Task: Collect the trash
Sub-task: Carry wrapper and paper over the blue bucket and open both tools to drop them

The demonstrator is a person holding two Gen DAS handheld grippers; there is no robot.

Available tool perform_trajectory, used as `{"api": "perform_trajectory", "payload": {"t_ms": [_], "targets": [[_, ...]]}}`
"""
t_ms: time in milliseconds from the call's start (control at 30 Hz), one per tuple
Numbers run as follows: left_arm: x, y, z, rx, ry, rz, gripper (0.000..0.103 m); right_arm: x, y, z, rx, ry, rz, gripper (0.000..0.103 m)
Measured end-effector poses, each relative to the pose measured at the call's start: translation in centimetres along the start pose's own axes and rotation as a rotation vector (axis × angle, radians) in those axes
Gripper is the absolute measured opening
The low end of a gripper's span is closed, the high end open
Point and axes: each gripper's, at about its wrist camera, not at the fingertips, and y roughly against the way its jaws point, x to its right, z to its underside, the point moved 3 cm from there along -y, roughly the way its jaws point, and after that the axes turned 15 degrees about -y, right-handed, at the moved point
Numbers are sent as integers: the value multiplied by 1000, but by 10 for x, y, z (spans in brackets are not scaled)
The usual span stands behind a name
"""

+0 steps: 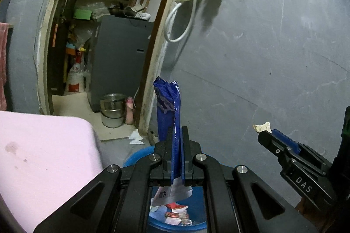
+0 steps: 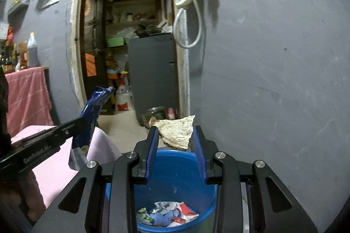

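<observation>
Hovering above the round blue plastic bin (image 2: pixel 175 169), both grippers carry litter ready to drop: the left gripper (image 1: pixel 176 141) is clenched on a crumpled blue foil wrapper (image 1: pixel 167 106), while the right gripper (image 2: pixel 176 141) clamps a crumpled beige paper scrap (image 2: pixel 177 132) over the wrappers already inside.

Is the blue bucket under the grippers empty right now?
No, the blue bucket already holds crumpled wrappers at its bottom, seen plainly from the right wrist view.

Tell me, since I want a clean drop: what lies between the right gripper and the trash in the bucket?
Nothing. In the right wrist view the right gripper holds crumpled paper above the bucket; only bare blue wall separates it from the trash.
</observation>
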Motion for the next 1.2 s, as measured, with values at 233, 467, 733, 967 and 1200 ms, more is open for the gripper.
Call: {"api": "perform_trajectory", "payload": {"t_ms": [233, 467, 733, 967, 1200], "targets": [[16, -20, 10, -28, -9, 5, 2, 16, -3, 6, -8, -36, 20, 30], [17, -32, 28, -89, -12, 16, 2, 18, -15, 18, -64, -36, 26, 30], [10, -48, 48, -176, 11, 24, 2, 20, -25, 28, -125, -45, 28, 30], [3, -58, 56, -226, 40, 24, 2, 21, -36, 27, -152, -54, 30, 31], [-3, -64, 63, -264, 77, 24, 3, 20, -46, 27, -183, -57, 30, 32]]}}
